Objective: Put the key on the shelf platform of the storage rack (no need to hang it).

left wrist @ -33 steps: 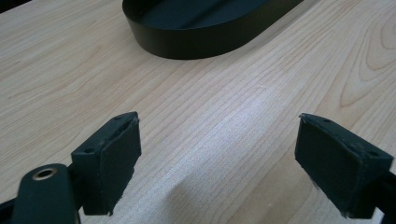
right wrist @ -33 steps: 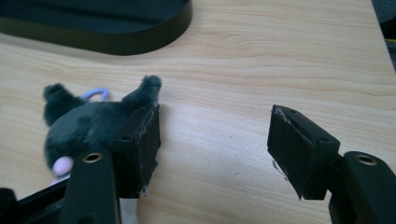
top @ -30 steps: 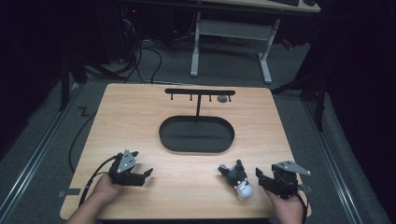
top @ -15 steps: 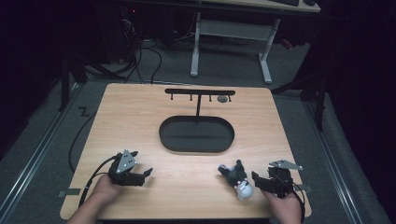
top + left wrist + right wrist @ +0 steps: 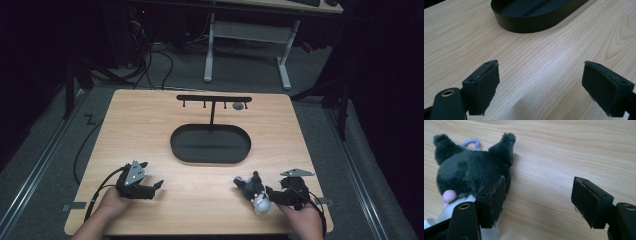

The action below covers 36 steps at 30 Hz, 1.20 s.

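The plush (image 5: pixel 252 190) lay on the table (image 5: pixel 150 130) near the right edge, just left of the right gripper (image 5: pixel 272 192). That gripper's jaws had just been opening and stood spread with bare wood between them, the toy outside one pad, apparently released. The left gripper (image 5: pixel 152 187) rested spread and empty, likely waiting. The rack (image 5: pixel 212 98) stood far behind the tray (image 5: pixel 210 145).
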Each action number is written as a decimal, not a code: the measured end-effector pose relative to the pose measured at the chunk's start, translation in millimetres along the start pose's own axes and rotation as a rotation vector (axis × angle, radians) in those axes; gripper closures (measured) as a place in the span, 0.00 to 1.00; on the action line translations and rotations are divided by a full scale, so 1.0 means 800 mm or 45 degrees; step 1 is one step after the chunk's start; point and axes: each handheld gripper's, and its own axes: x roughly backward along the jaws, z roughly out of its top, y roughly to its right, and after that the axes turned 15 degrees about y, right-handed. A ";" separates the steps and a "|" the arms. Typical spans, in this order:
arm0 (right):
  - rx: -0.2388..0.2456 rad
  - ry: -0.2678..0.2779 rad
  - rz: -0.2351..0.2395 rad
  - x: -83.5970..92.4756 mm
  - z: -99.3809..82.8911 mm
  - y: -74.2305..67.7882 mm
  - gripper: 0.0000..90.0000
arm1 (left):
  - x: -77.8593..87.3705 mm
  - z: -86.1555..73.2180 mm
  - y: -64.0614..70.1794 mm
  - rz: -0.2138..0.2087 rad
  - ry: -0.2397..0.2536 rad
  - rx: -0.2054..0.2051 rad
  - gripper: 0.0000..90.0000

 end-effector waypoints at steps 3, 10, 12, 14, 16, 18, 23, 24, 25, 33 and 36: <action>0.029 -0.037 -0.006 0.000 0.002 -0.001 0.31 | 0.000 0.000 0.000 -0.003 -0.002 -0.001 0.17; 0.113 -0.119 -0.024 0.001 0.009 -0.003 0.31 | 0.000 0.000 0.000 -0.003 -0.003 -0.005 0.17; 0.116 -0.148 -0.014 0.001 0.011 -0.003 0.30 | 0.000 0.000 0.000 -0.003 -0.003 -0.004 0.17; 0.115 -0.162 -0.010 0.001 0.011 -0.003 0.30 | 0.000 0.000 0.000 -0.004 -0.004 -0.002 0.17; 0.124 -0.183 -0.011 0.000 0.012 -0.003 0.30 | -0.001 0.000 0.000 -0.005 -0.005 -0.002 0.17; 0.132 -0.202 -0.013 -0.001 0.014 -0.004 0.30 | -0.001 0.000 0.000 -0.004 -0.005 -0.002 0.17; 0.129 -0.221 -0.005 -0.002 0.019 -0.004 0.30 | -0.001 0.000 0.000 -0.004 -0.005 -0.003 0.17; 0.129 -0.221 -0.005 -0.002 0.019 -0.004 0.30 | -0.001 0.000 0.000 -0.004 -0.005 -0.003 0.17; 0.124 -0.234 -0.005 -0.002 0.019 -0.003 0.30 | -0.001 0.000 0.000 -0.005 -0.006 -0.002 0.17; 0.141 -0.335 0.030 0.001 0.027 -0.003 0.33 | -0.001 0.000 0.001 -0.003 -0.008 -0.007 0.17; 0.153 -0.364 0.046 0.002 0.030 -0.005 0.32 | -0.001 0.000 0.001 -0.003 -0.010 -0.009 0.17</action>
